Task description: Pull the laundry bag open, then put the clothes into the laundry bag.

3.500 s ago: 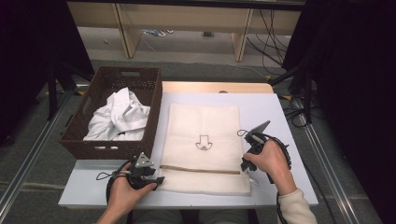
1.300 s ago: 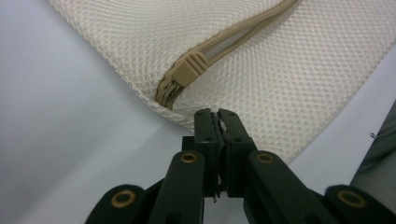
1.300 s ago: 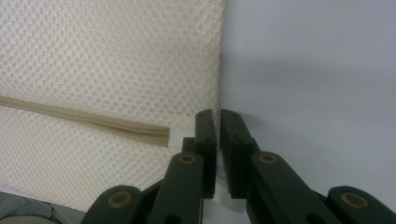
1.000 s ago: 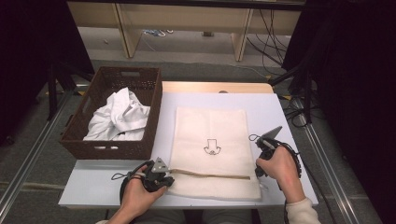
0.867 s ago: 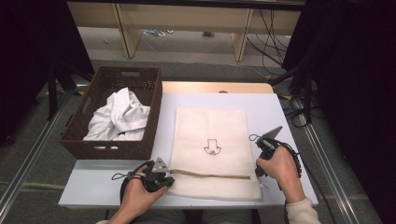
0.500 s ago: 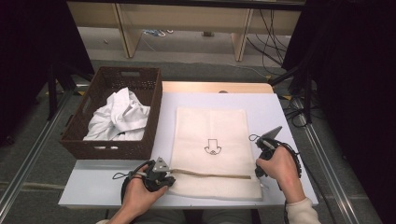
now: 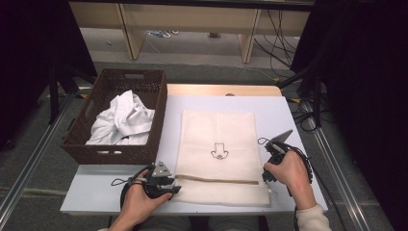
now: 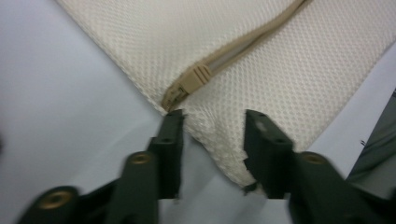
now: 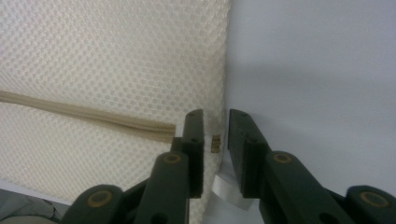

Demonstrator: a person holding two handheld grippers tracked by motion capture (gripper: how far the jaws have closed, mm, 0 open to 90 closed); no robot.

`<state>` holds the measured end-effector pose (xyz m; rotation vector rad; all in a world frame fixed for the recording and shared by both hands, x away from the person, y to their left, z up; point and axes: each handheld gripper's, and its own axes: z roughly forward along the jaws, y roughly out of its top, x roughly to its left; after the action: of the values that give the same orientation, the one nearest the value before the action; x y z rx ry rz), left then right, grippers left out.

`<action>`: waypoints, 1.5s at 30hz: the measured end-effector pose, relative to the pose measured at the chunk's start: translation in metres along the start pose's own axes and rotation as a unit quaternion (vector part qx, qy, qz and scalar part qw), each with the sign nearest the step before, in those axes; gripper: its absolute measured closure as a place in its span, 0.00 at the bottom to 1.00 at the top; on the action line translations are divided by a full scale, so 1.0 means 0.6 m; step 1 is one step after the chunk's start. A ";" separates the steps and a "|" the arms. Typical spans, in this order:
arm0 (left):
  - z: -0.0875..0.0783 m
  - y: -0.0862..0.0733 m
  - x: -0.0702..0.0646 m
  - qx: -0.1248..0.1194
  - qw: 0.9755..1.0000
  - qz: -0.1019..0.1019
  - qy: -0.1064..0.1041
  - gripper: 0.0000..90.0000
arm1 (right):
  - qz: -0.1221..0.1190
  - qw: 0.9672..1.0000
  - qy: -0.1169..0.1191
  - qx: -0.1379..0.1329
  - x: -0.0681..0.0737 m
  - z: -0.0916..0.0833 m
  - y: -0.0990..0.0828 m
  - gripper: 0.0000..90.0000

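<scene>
A cream mesh cloth bag [image 7: 219, 139] with a small black drawing lies flat on the white table [image 7: 288, 110]. A tan zipper [image 7: 216, 179] runs across its near end, and the zipper pull [image 8: 194, 79] lies at the left corner. My left gripper [image 7: 171, 188] [image 8: 212, 116] is at that near-left corner. Its jaws have just been opening and stand apart, with the bag's edge loose between them. My right gripper [image 7: 265, 175] [image 9: 215, 114] is at the bag's right edge by the zipper's end. Its jaws have just been opening too, to a narrow gap around the hem.
A dark wicker basket [image 7: 115, 154] stands at the table's left with crumpled white cloth [image 7: 122, 120] in it. Bare table lies right of the bag and beyond its far end. Cables and wooden frame legs are on the floor behind.
Compared with the oldest frame, the bag and both hands now sit further right and nearer the front edge. Over the last second the high view shows no movement.
</scene>
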<state>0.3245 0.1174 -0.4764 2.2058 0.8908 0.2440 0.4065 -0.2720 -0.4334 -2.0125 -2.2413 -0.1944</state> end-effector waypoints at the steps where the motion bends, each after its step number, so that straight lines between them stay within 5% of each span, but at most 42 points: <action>1: -0.004 0.000 0.002 -0.006 1.000 0.004 0.001 0.49 | -0.007 1.000 -0.002 0.009 -0.001 -0.005 -0.001 0.81; 4: -0.013 -0.002 0.003 -0.028 1.000 0.004 0.006 0.38 | -0.016 1.000 0.003 -0.007 0.004 -0.014 -0.003 0.74; 5: -0.014 -0.004 0.002 -0.035 0.999 0.001 0.005 0.35 | -0.042 0.998 -0.002 -0.038 0.001 -0.011 -0.005 0.73; 8: -0.014 -0.010 0.002 -0.044 0.999 0.004 0.010 0.27 | -0.049 0.998 0.002 -0.041 0.016 -0.024 -0.006 0.70; 10: -0.015 -0.011 0.005 -0.051 0.999 0.005 0.008 0.25 | -0.026 0.999 0.009 -0.036 0.030 -0.029 -0.008 0.68; 11: -0.017 -0.012 0.005 -0.054 0.998 0.000 0.016 0.24 | -0.042 0.998 0.006 -0.036 0.032 -0.030 -0.007 0.67; 18: -0.023 -0.010 0.005 -0.080 0.997 -0.011 0.017 0.23 | -0.104 0.993 0.004 -0.061 0.046 -0.024 -0.004 0.63; 24: -0.022 -0.011 0.008 -0.079 0.997 -0.013 0.014 0.22 | -0.124 0.990 0.002 -0.066 0.067 -0.020 -0.004 0.61; 26: -0.023 -0.013 0.010 -0.083 0.996 -0.020 0.017 0.22 | -0.153 0.985 0.010 -0.077 0.072 -0.015 -0.002 0.61; 27: -0.020 -0.012 0.008 -0.095 0.995 -0.032 0.013 0.22 | -0.153 0.985 0.012 -0.075 0.078 -0.014 -0.002 0.62; 29: -0.022 -0.011 0.010 -0.086 0.996 -0.022 0.015 0.22 | -0.150 0.986 0.013 -0.069 0.092 -0.012 -0.004 0.63; 32: -0.020 -0.013 0.008 -0.085 0.996 -0.024 0.019 0.22 | -0.169 0.983 0.016 -0.070 0.102 -0.007 -0.004 0.63; 33: -0.019 -0.013 0.008 -0.083 0.996 -0.024 0.017 0.22 | -0.153 0.986 0.022 -0.061 0.110 -0.007 -0.006 0.63; 34: -0.019 -0.014 0.010 -0.078 0.997 -0.021 0.018 0.23 | -0.173 0.982 0.018 -0.074 0.110 -0.003 -0.004 0.63; 35: -0.017 -0.015 0.010 -0.081 0.996 -0.024 0.018 0.23 | -0.212 0.973 0.020 -0.084 0.106 0.003 0.001 0.63; 36: -0.017 -0.015 0.009 -0.080 0.996 -0.025 0.019 0.23 | -0.173 0.983 0.020 -0.063 0.116 0.001 -0.004 0.62; 37: -0.018 -0.015 0.011 -0.078 0.997 -0.024 0.018 0.23 | -0.190 0.979 0.021 -0.064 0.116 0.003 -0.001 0.62; 41: -0.018 -0.017 0.013 -0.078 0.996 -0.027 0.020 0.23 | -0.182 0.980 0.020 -0.076 0.125 0.010 -0.002 0.62; 45: -0.017 -0.017 0.012 -0.074 0.997 -0.028 0.019 0.23 | -0.199 0.977 0.016 -0.074 0.131 0.015 0.001 0.62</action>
<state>0.3202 0.1333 -0.4769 2.0437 0.9235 0.3169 0.3988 -0.1934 -0.4282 -1.5791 -2.6565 -0.4383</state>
